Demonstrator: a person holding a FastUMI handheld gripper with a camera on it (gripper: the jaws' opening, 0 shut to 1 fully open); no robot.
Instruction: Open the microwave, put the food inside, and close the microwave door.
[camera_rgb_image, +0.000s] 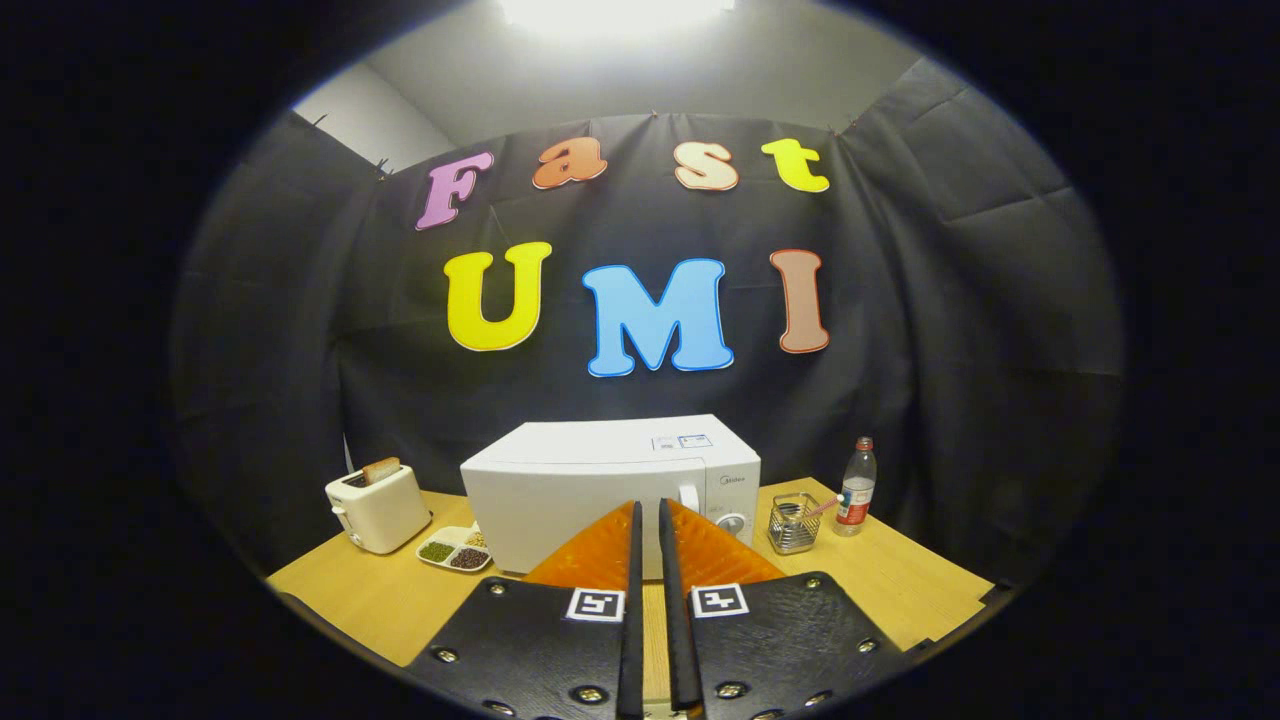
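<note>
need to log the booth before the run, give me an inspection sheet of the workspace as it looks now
surface: wooden table, bare wood near the fingers.
job's things: white microwave, door shut, beyond the fingers; which item is the food I cannot tell.
clutter: toaster with a bread slice in its slot, left of the microwave; divided dish of beans or grains between them; wire basket and plastic bottle to the right.
grippers: gripper with fingers nearly together, a thin gap, holding nothing, pointed at the microwave front.
cables: nothing seen.
surroundings: black cloth wall, lamp overhead.
</note>
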